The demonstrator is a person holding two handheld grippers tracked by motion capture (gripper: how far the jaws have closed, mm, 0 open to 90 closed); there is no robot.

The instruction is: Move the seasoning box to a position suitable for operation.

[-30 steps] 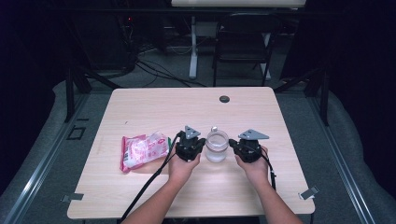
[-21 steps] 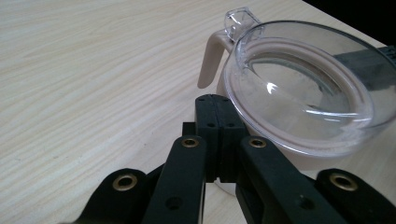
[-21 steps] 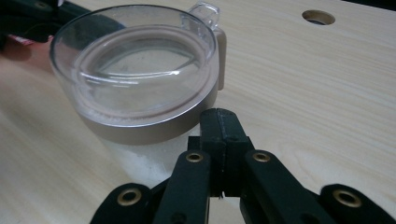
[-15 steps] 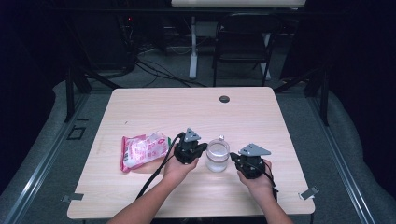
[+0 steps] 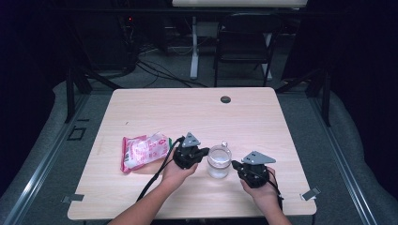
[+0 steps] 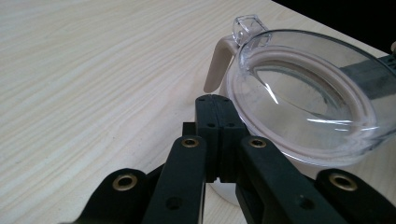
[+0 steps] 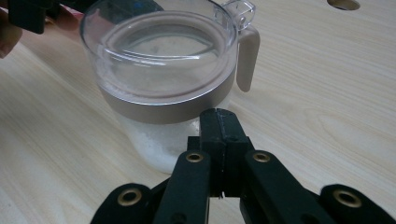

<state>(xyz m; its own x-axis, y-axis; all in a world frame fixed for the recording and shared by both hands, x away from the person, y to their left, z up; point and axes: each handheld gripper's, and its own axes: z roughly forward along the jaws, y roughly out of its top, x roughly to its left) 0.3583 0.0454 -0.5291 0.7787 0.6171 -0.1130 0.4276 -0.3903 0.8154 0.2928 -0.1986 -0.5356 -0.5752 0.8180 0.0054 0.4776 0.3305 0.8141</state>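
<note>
A clear jar (image 5: 219, 161) with a see-through lid, a beige band and a beige clasp stands on the wooden table (image 5: 197, 112), near its front. It holds something white. My left gripper (image 5: 205, 153) lies at the jar's left, shut, its tips right at the jar's side under the lid rim (image 6: 303, 98); I cannot tell whether they touch. In the left gripper view the shut tips (image 6: 215, 100) hold nothing. My right gripper (image 5: 235, 164) sits at the jar's right and slightly nearer the person, also shut. In the right gripper view its tips (image 7: 219, 114) point at the jar (image 7: 163, 60) just below the band.
A pink snack bag (image 5: 143, 152) lies left of the left hand. A small dark round hole (image 5: 225, 99) sits near the table's far edge. A black chair (image 5: 244, 42) and cables stand on the floor behind the table.
My right gripper has drawn back toward the table's front edge, away from the jar's side. The jar sits slightly nearer the front than before. The left gripper has hardly shifted.
</note>
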